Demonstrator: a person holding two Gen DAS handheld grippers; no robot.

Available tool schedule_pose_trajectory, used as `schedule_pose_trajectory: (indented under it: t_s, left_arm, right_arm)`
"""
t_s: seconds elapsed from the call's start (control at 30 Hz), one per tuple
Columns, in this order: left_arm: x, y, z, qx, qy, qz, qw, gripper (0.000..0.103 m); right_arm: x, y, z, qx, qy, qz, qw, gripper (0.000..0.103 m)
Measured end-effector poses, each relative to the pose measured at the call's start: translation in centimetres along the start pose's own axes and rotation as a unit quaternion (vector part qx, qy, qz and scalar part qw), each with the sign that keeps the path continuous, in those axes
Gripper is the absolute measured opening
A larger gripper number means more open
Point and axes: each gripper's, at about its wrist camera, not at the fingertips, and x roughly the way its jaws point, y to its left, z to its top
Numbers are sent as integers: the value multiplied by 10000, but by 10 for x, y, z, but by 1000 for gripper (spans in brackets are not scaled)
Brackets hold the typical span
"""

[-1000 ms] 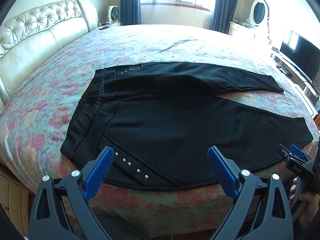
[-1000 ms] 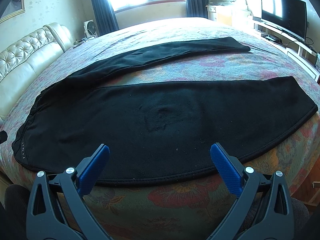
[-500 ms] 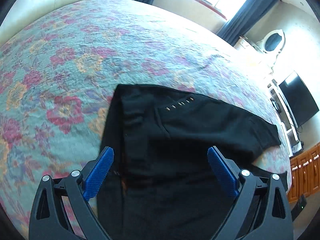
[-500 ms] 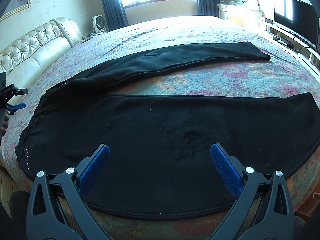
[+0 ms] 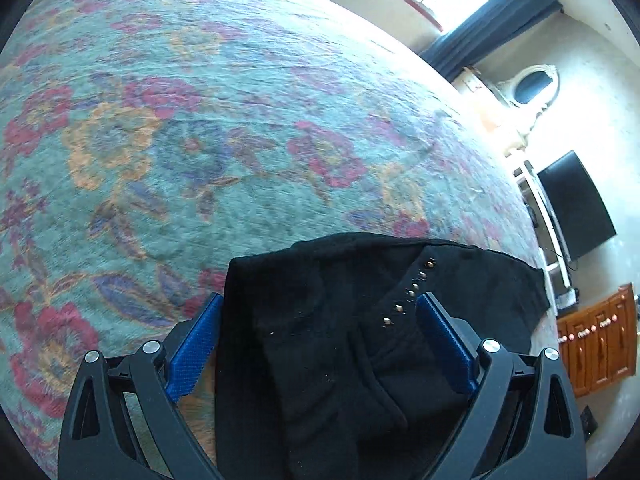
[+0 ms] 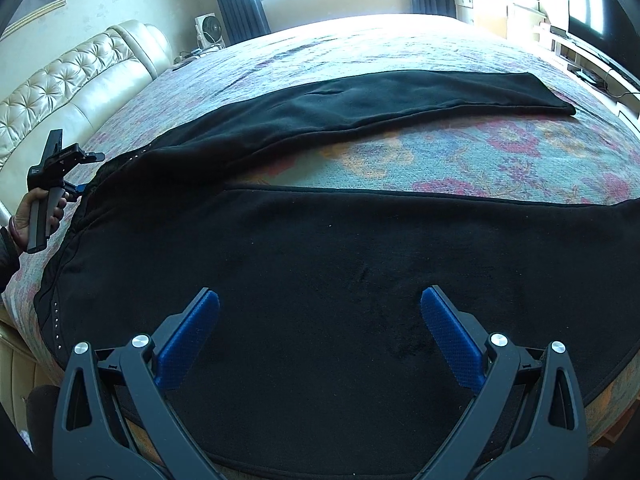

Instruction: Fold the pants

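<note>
The left gripper (image 5: 320, 336) has dropped onto the pants (image 6: 340, 300) waist at nine o'clock, jaws wide, unclosed; right gripper (image 6: 320, 316) hovers, jaws wide, empty.

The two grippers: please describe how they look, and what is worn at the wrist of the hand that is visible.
Each gripper, left and right, has black plastic arms with triangular cut-outs, silver round screws and blue textured finger pads. The left hand wears a reddish bracelet beside a dark sleeve. No cables show.
</note>
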Motion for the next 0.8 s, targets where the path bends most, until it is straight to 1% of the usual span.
schedule_pose_trajectory:
  t_s: [0.07,0.1,0.2,0.3,0.33,0.37,0.4,0.43,0.47,0.5,0.53,0.57,0.6,0.63,0.67,0.73,0.8]
  left_arm:
    - [5,-3,-3,83,163,-315,9993,94]
    - [9,-1,-4,57,193,-316,9993,94]
    - [9,11,-4,-285,99,-595,9978,94]
    - [4,23,0,-676,140,-946,9931,94]
    - [5,25,3,-785,122,-960,9922,94]
    - [5,23,4,-790,141,-885,9928,89]
    - [5,18,4,-660,170,-646,9956,79]
    - [7,12,5,-407,225,-221,9987,50]
    - [9,9,4,-217,289,193,9992,25]
    - [11,10,4,-259,318,169,9990,25]
    - [9,14,4,-432,283,-42,9987,21]
    - [12,20,4,-591,305,-174,9976,17]
    - [14,21,4,-656,303,-169,9972,16]
    - [15,20,3,-613,284,-105,9977,15]
    - [16,18,3,-552,264,-44,9981,14]
    - [17,15,4,-478,219,-11,9986,11]
    - [19,15,4,-451,200,19,9988,11]
  right_arm:
    - [4,1,3,36,74,118,9999,101]
    - [6,2,5,41,129,210,9997,101]
    - [6,5,18,5,239,573,9981,101]
    - [4,6,40,-79,88,992,9950,101]
    - [5,7,51,-137,48,1146,9933,101]
    - [7,7,62,-201,40,1278,9916,101]
    - [12,7,75,-269,58,1356,9904,101]
    - [18,8,89,-348,102,1386,9897,101]
    - [24,9,105,-477,105,1393,9890,101]
    - [31,10,122,-648,77,1377,9883,101]
    - [37,11,139,-815,20,1368,9872,101]
    - [46,11,158,-984,-20,1307,9865,101]
    - [56,11,177,-1155,-17,1276,9851,101]
    - [69,13,194,-1348,76,1325,9820,101]
    - [85,14,212,-1555,184,1280,9793,101]
    - [117,21,241,-1984,451,1055,9734,101]
    - [146,28,258,-2489,676,762,9632,101]
